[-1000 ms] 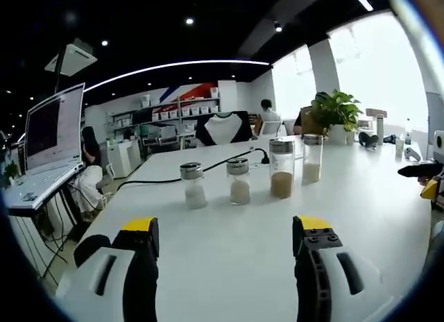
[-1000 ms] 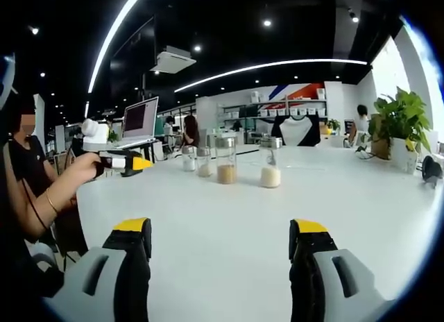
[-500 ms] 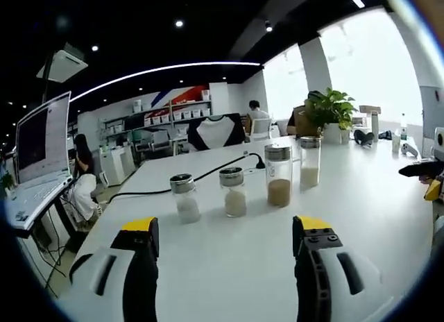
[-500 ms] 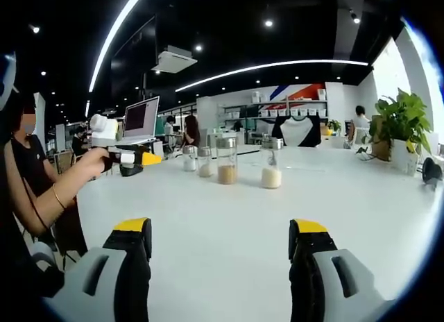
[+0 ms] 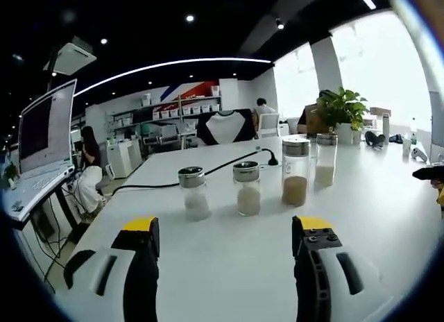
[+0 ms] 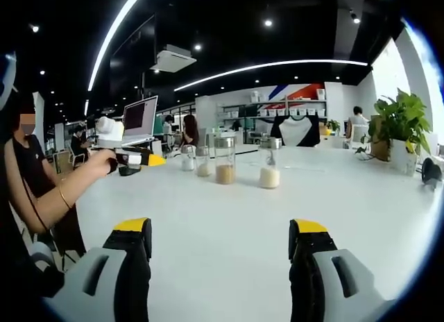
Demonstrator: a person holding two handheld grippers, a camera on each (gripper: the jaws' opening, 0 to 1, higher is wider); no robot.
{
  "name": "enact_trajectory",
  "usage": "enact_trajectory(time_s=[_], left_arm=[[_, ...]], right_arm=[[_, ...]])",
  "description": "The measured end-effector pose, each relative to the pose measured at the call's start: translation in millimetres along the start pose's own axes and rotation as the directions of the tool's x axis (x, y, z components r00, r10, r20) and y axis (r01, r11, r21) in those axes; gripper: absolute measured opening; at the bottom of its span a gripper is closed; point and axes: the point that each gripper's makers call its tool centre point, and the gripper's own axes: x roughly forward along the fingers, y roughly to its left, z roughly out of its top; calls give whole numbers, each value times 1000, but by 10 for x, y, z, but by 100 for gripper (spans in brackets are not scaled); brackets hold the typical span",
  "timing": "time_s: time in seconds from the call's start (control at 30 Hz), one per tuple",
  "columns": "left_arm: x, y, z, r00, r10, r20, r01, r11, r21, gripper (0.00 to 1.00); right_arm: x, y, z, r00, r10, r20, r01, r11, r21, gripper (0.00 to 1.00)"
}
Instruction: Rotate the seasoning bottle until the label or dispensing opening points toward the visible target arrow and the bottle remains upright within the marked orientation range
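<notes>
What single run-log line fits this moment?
left gripper: open | right gripper: open | four glass seasoning bottles: upright, untouched | white table

The left gripper view looks low across the white table [image 5: 229, 259] toward four bottles [image 5: 248, 189] standing in a row at middle distance. The right gripper view faces the same row of bottles [image 6: 225, 159] from farther off, toward the table's other side. Both views share the bottles and the tabletop.

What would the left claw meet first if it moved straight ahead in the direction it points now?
Probably the middle seasoning bottle: it stands almost centred ahead of the open left claw, across bare white table. The bottle with white powder stands slightly left; depth is uncertain.
</notes>
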Motion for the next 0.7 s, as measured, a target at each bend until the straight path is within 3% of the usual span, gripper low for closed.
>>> enact_trajectory(time_s=[0.17, 0.7], left_arm=[[68, 52, 56, 1000, -12, 25, 13, 1000, -21, 83], [259, 236, 225, 999, 35, 37, -35, 999, 2, 82]], right_arm=[[-21, -11, -6, 1000, -8, -2, 8, 1000, 2, 82], [-28, 12, 28, 1000, -6, 3, 6, 1000, 2, 82]])
